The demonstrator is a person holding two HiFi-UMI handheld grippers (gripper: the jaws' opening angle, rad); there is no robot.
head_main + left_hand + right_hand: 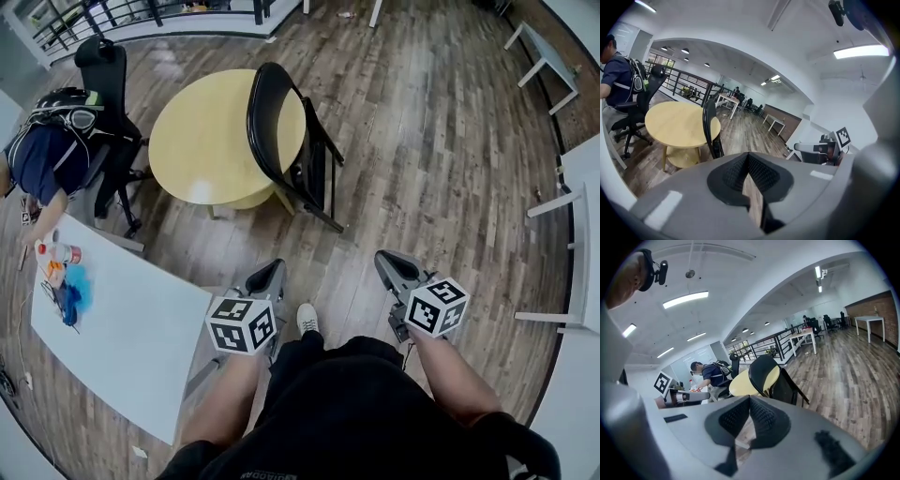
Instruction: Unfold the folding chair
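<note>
While the folding chair (pixel 269 122), upper centre, stands folded, seemingly against the round table (pixel 197 141), left gripper (pixel 267 278) and right gripper (pixel 394 267) are clenched empty; approach step: next, open jaws.

Black folding chair (pixel 312 171) leans against round table (pixel 192 141) (yellow top).

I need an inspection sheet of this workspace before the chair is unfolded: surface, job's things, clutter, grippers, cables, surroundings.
Surface: wooden plank floor.
Job's things: black folding chair, looks folded, upright against the round yellow table.
Clutter: bottle and blue cloth on the white table, at left.
Grippers: left gripper and right gripper both shut, empty, short of the chair.
Cables: nothing seen.
Surroundings: seated person in an office chair beyond the round table; railing; white furniture at right.
</note>
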